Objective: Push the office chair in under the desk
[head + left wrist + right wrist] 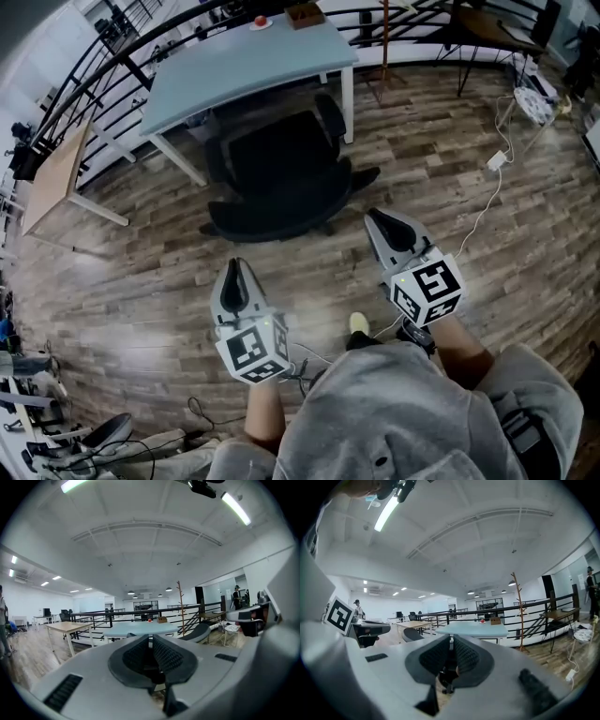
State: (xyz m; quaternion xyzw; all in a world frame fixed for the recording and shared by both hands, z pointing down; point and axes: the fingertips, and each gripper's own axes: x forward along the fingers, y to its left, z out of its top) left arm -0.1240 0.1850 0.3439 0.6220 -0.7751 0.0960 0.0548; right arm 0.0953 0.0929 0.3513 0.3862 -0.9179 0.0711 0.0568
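The office chair [281,178] lies ahead, before the desk [244,70]. The right gripper [377,217] is nearer than the left gripper [235,265]. Both jaws are closed, empty.

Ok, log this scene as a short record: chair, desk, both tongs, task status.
chair: black office chair on the wood floor, mostly out in front of the desk
desk: light-blue desk with white legs; red thing and brown box at its far edge
left tongs: shut, empty, short of the chair
right tongs: shut, empty, not touching the chair
task status: chair not yet pushed in
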